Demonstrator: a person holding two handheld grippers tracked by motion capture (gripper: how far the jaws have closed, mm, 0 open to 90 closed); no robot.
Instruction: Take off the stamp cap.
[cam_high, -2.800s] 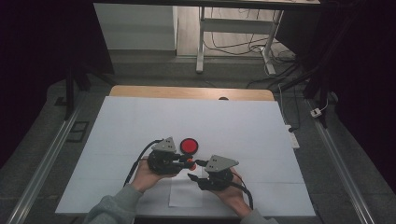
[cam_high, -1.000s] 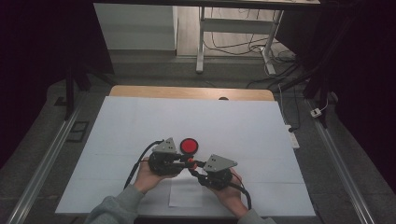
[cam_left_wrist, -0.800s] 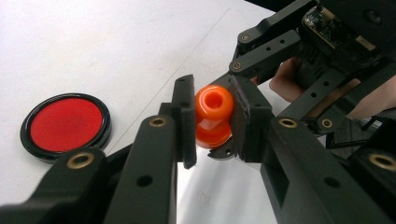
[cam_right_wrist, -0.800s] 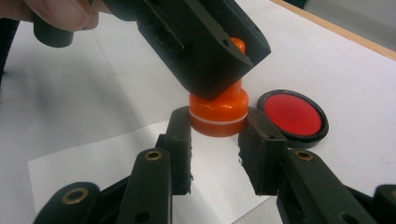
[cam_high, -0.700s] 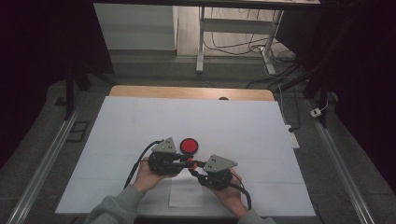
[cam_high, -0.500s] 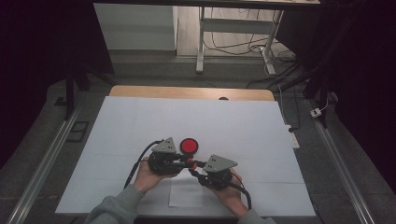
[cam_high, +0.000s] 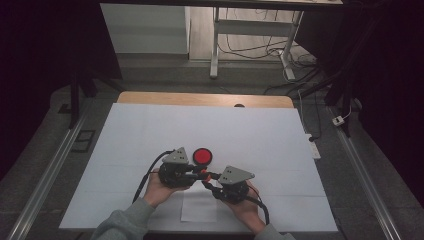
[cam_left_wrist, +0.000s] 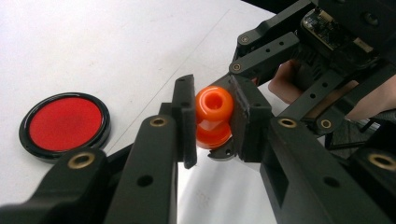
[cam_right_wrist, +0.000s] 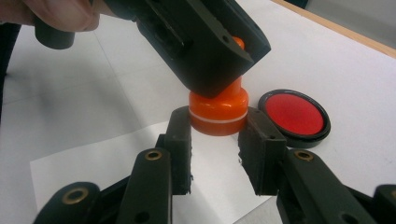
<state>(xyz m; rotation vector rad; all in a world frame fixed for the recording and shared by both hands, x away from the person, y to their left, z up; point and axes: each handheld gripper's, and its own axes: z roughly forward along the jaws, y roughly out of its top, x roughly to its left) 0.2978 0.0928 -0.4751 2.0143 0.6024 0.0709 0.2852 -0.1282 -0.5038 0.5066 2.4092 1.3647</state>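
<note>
The orange stamp (cam_left_wrist: 214, 116) is a small moulded plastic piece with a knobbed top, a narrow waist and a wider round base (cam_right_wrist: 218, 113) that carries a pale ring; it hangs just above the surface (cam_high: 260, 135), near the person's edge and a bit left of centre, between the two tools. It looks light and rigid, with a glossy, rounded skin, so I'd expect it to slip or twist under flat pads if loaded off-axis. Best hold points, as I judge them: the waist under the knob, where the pads can seat against a shoulder, and the straight wall of the base. The left tool (cam_left_wrist: 212, 122) is closed down on the upper part, pads pinching the knob and waist from both sides. The right tool (cam_right_wrist: 215, 140) is closed in on the base from below, pads flanking the lower wall; contact looks light, and the right pad may stand a hair off. Splitting a cap from a body would call for an axial pull or twist, no side load. Just beyond the left tool lies a red disc in a black rim (cam_high: 202, 156), flat on the white sheet, probably an ink pad or lid. A smaller paper slip (cam_high: 199, 207) lies directly under the stamp, toward the near edge.
</note>
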